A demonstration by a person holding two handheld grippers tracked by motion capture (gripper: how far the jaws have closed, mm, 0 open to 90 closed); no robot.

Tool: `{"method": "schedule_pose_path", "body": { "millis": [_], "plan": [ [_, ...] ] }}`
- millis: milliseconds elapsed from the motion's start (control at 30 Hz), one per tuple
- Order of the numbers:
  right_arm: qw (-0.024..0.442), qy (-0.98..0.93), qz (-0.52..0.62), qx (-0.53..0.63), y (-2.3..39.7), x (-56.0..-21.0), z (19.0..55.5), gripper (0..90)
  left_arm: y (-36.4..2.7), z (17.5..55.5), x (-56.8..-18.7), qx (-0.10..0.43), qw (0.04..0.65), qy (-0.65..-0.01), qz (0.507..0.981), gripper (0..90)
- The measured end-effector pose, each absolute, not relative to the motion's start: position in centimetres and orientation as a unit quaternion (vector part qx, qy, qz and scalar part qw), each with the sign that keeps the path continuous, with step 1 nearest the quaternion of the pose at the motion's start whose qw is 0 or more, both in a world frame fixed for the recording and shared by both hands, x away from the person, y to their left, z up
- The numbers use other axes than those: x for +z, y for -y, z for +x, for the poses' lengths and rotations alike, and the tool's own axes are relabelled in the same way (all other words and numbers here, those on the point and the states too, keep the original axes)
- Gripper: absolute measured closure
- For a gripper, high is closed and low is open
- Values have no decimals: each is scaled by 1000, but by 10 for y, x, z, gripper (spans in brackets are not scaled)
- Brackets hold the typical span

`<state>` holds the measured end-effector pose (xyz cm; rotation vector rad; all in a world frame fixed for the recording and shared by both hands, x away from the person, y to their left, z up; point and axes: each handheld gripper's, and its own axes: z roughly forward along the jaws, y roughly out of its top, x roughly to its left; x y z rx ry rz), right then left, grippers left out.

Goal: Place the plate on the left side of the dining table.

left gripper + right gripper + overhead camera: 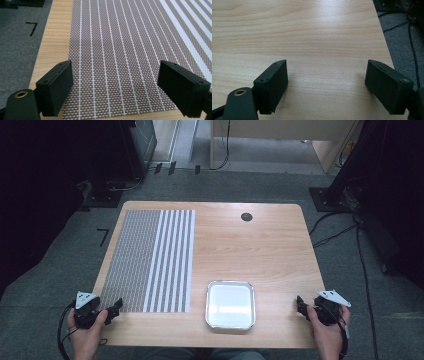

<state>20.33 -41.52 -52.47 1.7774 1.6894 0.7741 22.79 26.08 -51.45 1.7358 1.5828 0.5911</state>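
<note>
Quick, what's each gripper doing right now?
Left gripper: open, holding nothing, over the near edge of the striped placemat.
Right gripper: open, holding nothing, over bare table.

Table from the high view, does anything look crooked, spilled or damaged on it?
Nothing stands out. The woven placemat lies flat and square to the table, and the metal tray sits upright and empty near the front edge. Both the left gripper and right gripper are open, holding nothing.

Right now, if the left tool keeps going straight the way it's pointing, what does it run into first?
Probably the woven striped placemat: the left tool, jaws open and empty, points along it from its near edge. Nothing else lies ahead on the mat, though how high the tool hangs above it is unclear.
</note>
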Motion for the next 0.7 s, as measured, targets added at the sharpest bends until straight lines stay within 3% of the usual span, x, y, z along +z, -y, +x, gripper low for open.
{"method": "schedule_pose_path", "body": {
  "millis": [700],
  "plan": [
    [284, -600, 664, 344, 389, -499, 199, 235, -228, 220, -494, 235, 389, -587, 671, 104]
  ]
}}
